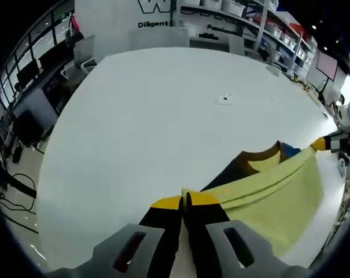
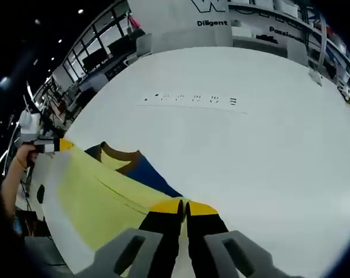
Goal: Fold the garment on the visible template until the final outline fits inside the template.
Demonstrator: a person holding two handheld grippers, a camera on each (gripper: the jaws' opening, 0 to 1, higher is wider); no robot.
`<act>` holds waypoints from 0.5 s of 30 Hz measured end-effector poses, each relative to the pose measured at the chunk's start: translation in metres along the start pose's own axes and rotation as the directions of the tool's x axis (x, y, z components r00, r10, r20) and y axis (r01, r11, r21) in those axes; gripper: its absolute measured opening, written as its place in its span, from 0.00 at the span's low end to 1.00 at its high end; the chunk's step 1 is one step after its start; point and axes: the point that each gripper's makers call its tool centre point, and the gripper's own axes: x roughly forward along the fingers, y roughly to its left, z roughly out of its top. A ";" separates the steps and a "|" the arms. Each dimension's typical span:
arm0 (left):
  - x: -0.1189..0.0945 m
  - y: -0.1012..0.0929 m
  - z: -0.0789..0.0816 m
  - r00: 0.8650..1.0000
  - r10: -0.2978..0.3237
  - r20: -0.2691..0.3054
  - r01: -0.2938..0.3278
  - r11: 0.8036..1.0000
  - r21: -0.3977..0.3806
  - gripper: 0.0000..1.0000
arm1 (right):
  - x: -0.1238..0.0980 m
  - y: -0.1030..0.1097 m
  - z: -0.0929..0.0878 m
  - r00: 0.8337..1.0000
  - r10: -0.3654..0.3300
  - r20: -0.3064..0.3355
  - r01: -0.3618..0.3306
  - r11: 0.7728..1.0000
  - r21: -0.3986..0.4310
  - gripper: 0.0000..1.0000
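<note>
A yellow garment [image 1: 279, 197] with a brown collar [image 1: 261, 155] and a blue part lies on the white table [image 1: 151, 116], one edge pulled taut between both grippers. In the left gripper view my left gripper [image 1: 185, 201] is shut on one end of that edge. The right gripper [image 1: 328, 142] pinches the other end at the far right. In the right gripper view my right gripper [image 2: 185, 207] is shut on the yellow garment [image 2: 99, 191]. There the left gripper [image 2: 50, 145], held by a hand, grips the far corner beside the collar [image 2: 120, 155].
A row of small dark marks [image 2: 192, 99] runs across the table [image 2: 267, 150] beyond the garment, and a small mark [image 1: 224, 99] shows mid-table. Shelves [image 1: 267, 29] and desks with monitors [image 1: 30, 75] stand past the far and side edges.
</note>
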 end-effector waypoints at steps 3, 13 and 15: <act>0.002 0.003 0.000 1.000 0.006 0.005 -0.006 1.000 -0.010 0.08 | 0.002 -0.002 0.003 1.000 -0.008 0.015 0.009 0.999 -0.032 0.00; -0.005 0.029 0.014 0.995 0.069 0.077 -0.072 0.997 0.028 0.09 | -0.017 -0.006 0.034 0.978 -0.028 0.208 0.072 0.976 -0.207 0.20; -0.006 0.028 0.013 0.996 0.059 0.069 -0.061 0.998 0.026 0.09 | -0.016 0.002 0.027 0.983 0.000 0.186 0.047 0.968 -0.247 0.20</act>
